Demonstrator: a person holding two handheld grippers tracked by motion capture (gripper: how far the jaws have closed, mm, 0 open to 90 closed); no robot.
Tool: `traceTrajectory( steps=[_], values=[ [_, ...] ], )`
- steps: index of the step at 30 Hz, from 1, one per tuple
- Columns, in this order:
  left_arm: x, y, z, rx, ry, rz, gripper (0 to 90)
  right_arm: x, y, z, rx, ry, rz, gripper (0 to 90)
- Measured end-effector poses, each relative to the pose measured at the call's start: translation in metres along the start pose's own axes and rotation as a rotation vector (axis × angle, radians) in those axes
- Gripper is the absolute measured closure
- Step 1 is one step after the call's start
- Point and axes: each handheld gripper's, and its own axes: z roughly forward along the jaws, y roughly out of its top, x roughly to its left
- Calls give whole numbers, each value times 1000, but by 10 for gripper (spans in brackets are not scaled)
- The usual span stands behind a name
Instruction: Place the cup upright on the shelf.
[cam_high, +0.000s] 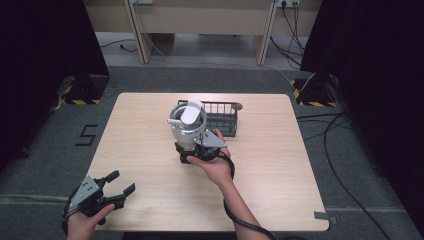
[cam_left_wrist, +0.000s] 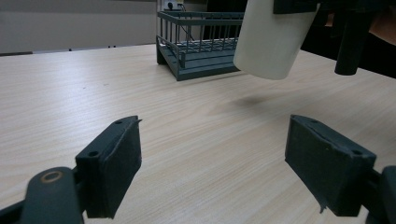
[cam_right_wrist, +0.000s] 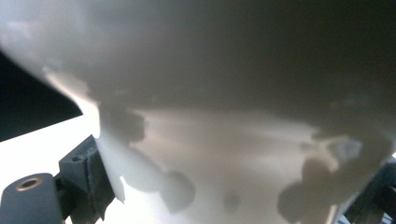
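A cream-white cup (cam_high: 187, 122) hangs above the middle of the table, just left of a dark wire basket (cam_high: 223, 131). My right gripper (cam_high: 192, 141) is shut on the cup from the near side, with a hand around its body. In the right gripper view the cup (cam_right_wrist: 210, 93) sits close up, clamped between the jaws of my right gripper (cam_right_wrist: 229, 186). In the left gripper view the cup (cam_left_wrist: 273, 42) floats clear of the wood and casts a shadow below. My left gripper (cam_high: 122, 182) rests open near the front left corner and holds nothing; its jaws (cam_left_wrist: 219, 158) stand wide apart.
The basket (cam_left_wrist: 201, 18) is empty, with barred walls and a slatted floor. The light wooden table (cam_high: 150, 130) has bare wood to the left, the right and the front. Black curtains, stands and cables surround it on the grey floor.
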Motion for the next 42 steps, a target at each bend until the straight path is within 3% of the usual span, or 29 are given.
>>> traceTrajectory(
  steps=[25, 42],
  values=[
    [-1, 0, 1, 0, -3, -4, 178, -41, 25, -8, 26, -116, 21, 114],
    [-1, 0, 1, -3, -2, -7, 178, -56, 46, -7, 15, -152, 20, 115]
  ],
)
